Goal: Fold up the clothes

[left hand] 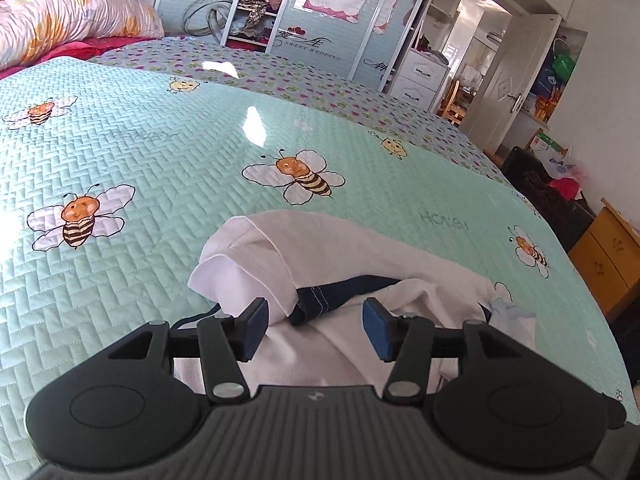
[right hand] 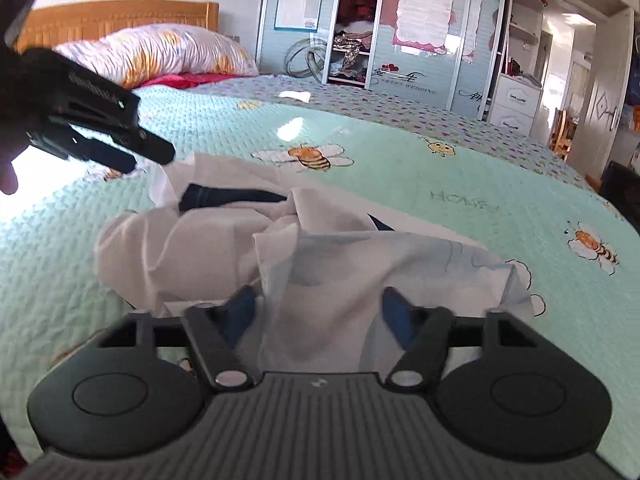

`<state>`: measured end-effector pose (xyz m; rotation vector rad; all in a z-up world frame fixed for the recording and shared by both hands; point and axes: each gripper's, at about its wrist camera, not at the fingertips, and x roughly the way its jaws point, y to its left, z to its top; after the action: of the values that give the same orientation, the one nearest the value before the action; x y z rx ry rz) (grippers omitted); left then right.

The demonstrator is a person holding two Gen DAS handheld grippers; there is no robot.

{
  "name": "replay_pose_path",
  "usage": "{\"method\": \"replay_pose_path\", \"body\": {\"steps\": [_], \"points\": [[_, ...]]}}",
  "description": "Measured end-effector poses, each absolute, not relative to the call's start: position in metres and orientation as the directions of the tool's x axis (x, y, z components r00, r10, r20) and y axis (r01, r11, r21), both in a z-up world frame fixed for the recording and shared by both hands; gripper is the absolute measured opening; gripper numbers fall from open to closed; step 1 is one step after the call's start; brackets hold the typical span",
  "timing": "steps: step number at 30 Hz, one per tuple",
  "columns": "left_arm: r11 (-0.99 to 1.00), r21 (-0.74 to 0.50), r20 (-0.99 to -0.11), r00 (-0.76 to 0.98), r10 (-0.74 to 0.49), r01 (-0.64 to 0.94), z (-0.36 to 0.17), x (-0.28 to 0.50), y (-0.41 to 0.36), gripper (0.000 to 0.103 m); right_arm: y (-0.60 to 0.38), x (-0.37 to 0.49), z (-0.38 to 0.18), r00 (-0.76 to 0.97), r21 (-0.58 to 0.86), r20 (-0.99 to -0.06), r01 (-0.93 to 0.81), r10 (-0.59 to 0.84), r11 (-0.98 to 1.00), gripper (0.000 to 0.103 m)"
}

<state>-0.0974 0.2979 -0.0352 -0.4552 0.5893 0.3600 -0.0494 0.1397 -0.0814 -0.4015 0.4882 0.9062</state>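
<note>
At far left I see a puffy floral pillow (left hand: 72, 20) against an orange wooden headboard (right hand: 116, 18). The bed's quilted mint bedspread (left hand: 160, 152) is stitched in a zigzag weave and printed with cartoon bees. My left tool (left hand: 316, 326) hangs low over the near end of a crumpled white shirt (left hand: 304, 248), its blue-padded fingers (left hand: 256, 324) spread apart, with a rolled white sleeve and a dark navy trim lying between them; I can't tell whether the pads touch the cloth. In the right wrist view, that left tool (right hand: 160, 156) enters from the left, its tip just at the shirt's far left edge. The shirt (right hand: 192, 236) lies heaped near the middle of the bed, soft and wrinkled, with a pale blue print on the panel nearest me. My right tool (right hand: 318, 312) is also spread, that printed panel bunched up between its fingers. At far right stands a sliding-door wardrobe (left hand: 304, 12), open in the middle, its shelves stuffed with jumbled clothes.
</note>
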Motion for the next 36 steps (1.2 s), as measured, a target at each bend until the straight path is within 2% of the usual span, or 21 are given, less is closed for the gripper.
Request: {"method": "replay_pose_path", "body": {"steps": [1, 6, 9, 10, 11, 12, 13, 14, 17, 18, 19, 21, 23, 25, 28, 32, 36], "points": [[0.842, -0.301, -0.604, 0.773, 0.195, -0.448, -0.035, -0.098, 0.298, 0.055, 0.134, -0.046, -0.080, 0.529, -0.115, -0.554, -0.813, 0.643, 0.570, 0.000], [0.840, -0.275, -0.601, 0.766, 0.229, -0.467, -0.036, -0.101, 0.300, 0.056, 0.069, -0.021, -0.040, 0.698, -0.118, -0.438, -0.670, 0.567, 0.733, 0.000], [0.858, -0.260, -0.590, 0.777, 0.221, -0.442, -0.036, -0.101, 0.295, 0.056, 0.010, 0.014, -0.014, 0.843, -0.167, -0.364, -0.477, 0.395, 0.863, 0.000], [0.874, -0.244, -0.588, 0.781, 0.212, -0.421, -0.035, -0.099, 0.290, 0.056, -0.007, 0.030, -0.012, 0.876, -0.184, -0.360, -0.404, 0.321, 0.896, 0.001], [0.887, -0.228, -0.585, 0.785, 0.205, -0.402, -0.035, -0.097, 0.286, 0.056, -0.023, 0.047, -0.012, 0.901, -0.201, -0.359, -0.329, 0.243, 0.923, 0.006], [0.900, -0.213, -0.584, 0.788, 0.195, -0.380, -0.036, -0.095, 0.281, 0.057, -0.033, 0.068, -0.018, 0.894, -0.226, -0.407, -0.296, 0.186, 0.928, 0.010], [0.913, -0.197, -0.585, 0.790, 0.183, -0.357, -0.037, -0.092, 0.275, 0.057, -0.044, 0.086, -0.027, 0.859, -0.197, -0.479, -0.303, 0.178, 0.932, 0.019], [0.922, -0.181, -0.589, 0.789, 0.177, -0.342, -0.037, -0.090, 0.270, 0.057, -0.056, 0.104, -0.036, 0.815, -0.157, -0.552, -0.312, 0.179, 0.937, 0.033], [0.934, -0.150, -0.592, 0.786, 0.178, -0.325, -0.038, -0.086, 0.263, 0.058, -0.095, 0.116, -0.049, 0.738, 0.093, -0.646, -0.178, 0.196, 0.980, 0.042], [0.934, -0.142, -0.591, 0.785, 0.185, -0.327, -0.038, -0.085, 0.264, 0.059, -0.100, 0.109, -0.050, 0.748, 0.119, -0.637, -0.147, 0.189, 0.982, 0.047], [0.934, -0.135, -0.590, 0.784, 0.192, -0.330, -0.039, -0.084, 0.265, 0.059, -0.103, 0.101, -0.049, 0.762, 0.136, -0.622, -0.120, 0.180, 0.983, 0.047], [0.931, -0.114, -0.596, 0.774, 0.216, -0.348, -0.042, -0.079, 0.269, 0.060, -0.093, 0.078, -0.044, 0.806, 0.137, -0.547, -0.180, 0.226, 0.974, 0.047], [0.922, -0.086, -0.613, 0.749, 0.250, -0.379, -0.046, -0.073, 0.274, 0.060, -0.075, 0.062, -0.037, 0.831, 0.084, -0.500, -0.232, 0.243, 0.969, 0.053], [0.926, -0.068, -0.615, 0.746, 0.255, -0.372, -0.051, -0.067, 0.280, 0.060, -0.062, 0.060, -0.032, 0.827, 0.068, -0.503, -0.253, 0.252, 0.965, 0.077], [0.938, -0.007, -0.625, 0.734, 0.267, -0.347, -0.059, -0.059, 0.284, 0.060, -0.072, 0.071, -0.026, 0.800, 0.213, -0.524, -0.208, 0.291, 0.955, 0.077], [0.957, 0.090, -0.629, 0.729, 0.270, -0.276, -0.069, -0.046, 0.282, 0.061, -0.093, 0.066, -0.018, 0.781, 0.305, -0.532, -0.184, 0.328, 0.934, 0.077], [0.950, 0.233, -0.619, 0.721, 0.310, -0.209, -0.083, -0.028, 0.276, 0.061, -0.098, 0.055, -0.013, 0.804, 0.275, -0.513, -0.178, 0.301, 0.945, 0.077]]}}
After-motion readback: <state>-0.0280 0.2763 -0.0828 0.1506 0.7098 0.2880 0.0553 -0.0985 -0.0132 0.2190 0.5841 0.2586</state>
